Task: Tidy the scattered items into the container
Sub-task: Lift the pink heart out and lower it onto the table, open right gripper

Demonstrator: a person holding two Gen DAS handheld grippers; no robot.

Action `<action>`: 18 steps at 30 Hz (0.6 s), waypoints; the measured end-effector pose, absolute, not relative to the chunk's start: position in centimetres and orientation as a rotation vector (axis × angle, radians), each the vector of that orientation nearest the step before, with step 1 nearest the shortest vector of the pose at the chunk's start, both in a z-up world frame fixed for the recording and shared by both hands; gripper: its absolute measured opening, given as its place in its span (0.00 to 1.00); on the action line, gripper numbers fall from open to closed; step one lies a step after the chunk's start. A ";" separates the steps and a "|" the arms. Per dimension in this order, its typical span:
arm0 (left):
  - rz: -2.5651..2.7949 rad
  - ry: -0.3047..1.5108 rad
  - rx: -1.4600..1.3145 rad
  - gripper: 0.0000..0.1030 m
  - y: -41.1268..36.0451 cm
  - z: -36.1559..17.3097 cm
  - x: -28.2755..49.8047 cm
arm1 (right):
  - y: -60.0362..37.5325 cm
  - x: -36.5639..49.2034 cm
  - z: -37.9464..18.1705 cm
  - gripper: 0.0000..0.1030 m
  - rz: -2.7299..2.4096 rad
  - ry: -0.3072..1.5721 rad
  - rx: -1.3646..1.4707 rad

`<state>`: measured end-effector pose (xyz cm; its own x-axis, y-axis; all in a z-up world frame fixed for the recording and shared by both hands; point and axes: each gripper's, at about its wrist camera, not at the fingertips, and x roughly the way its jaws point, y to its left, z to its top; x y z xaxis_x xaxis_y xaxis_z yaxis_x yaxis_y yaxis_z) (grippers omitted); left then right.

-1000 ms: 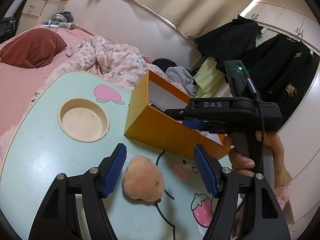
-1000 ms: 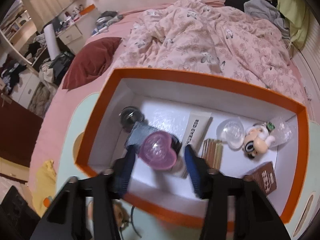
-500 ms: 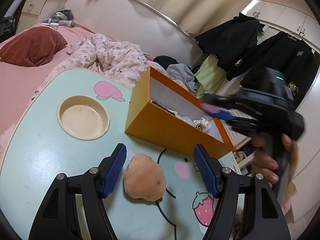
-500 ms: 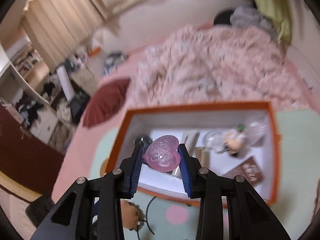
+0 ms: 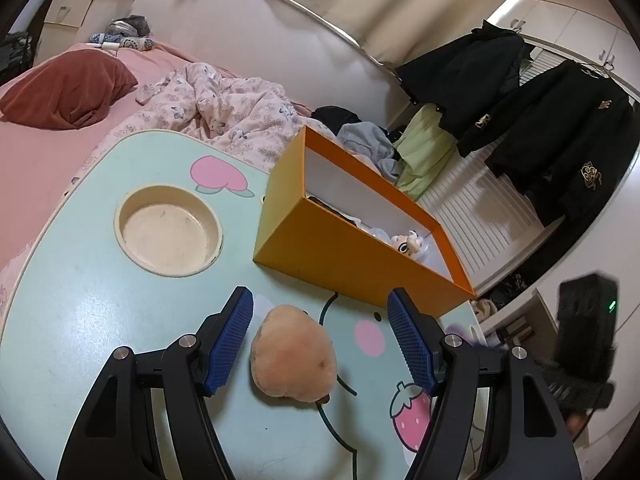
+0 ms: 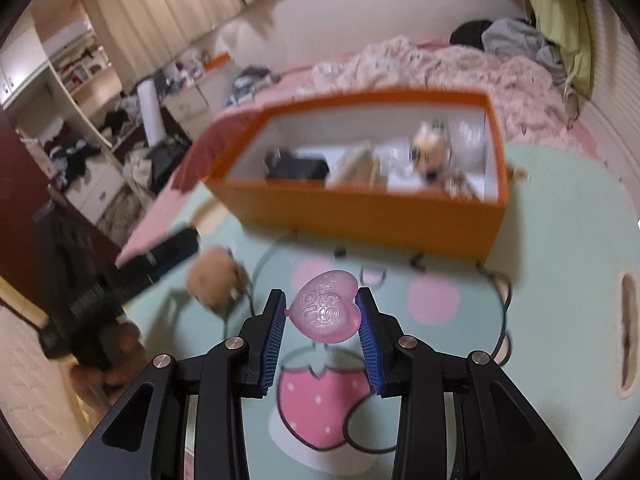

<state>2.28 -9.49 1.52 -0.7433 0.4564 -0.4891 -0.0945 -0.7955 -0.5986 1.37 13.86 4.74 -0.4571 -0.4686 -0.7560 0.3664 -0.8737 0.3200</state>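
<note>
Pink bedding and a rumpled floral quilt (image 5: pixel 224 108) fill the background, with one dark red pillow (image 5: pixel 68 88) on the bed and two black jackets (image 5: pixel 560 128) hanging by the white cupboards. Nearer lies the pale mint worktop (image 5: pixel 80 320), printed with a cartoon face, one peach and one strawberry, and set with one round cream cup recess (image 5: pixel 170 234).

One open orange cardboard box with a white inside (image 5: pixel 340 248) stands on the worktop. Its contents are partly hidden by the near wall in the left wrist view and blurred in the right wrist view; one small cartoon figure with big eyes (image 5: pixel 408 242) and a dark blocky item (image 6: pixel 296 168) can be made out, the rest cannot be told apart.

One round tan plush toy (image 5: pixel 294 360) lies on the worktop in front of the box, between the blue-padded jaws of the left gripper (image 5: pixel 320 340), which stand wide apart and touch nothing.

The right gripper (image 6: pixel 322 318) hovers over the worktop, outside and in front of the box, its jaws clamped on one translucent pink heart-shaped piece (image 6: pixel 326 312). Raised lettering marks the heart, but it is too faint to read with certainty.
</note>
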 end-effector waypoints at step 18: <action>2.553 -0.799 -0.929 0.68 -9.6 1.4 2.3 | 16.3 0.8 4.0 0.55 -2.436 -0.289 1.122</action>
<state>2.28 -9.64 1.42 -0.7421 0.4557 -0.4916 -0.0942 -0.7970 -0.5967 0.84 16.27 3.97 -0.5742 -0.4726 -0.6686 0.3030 -0.8813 0.3627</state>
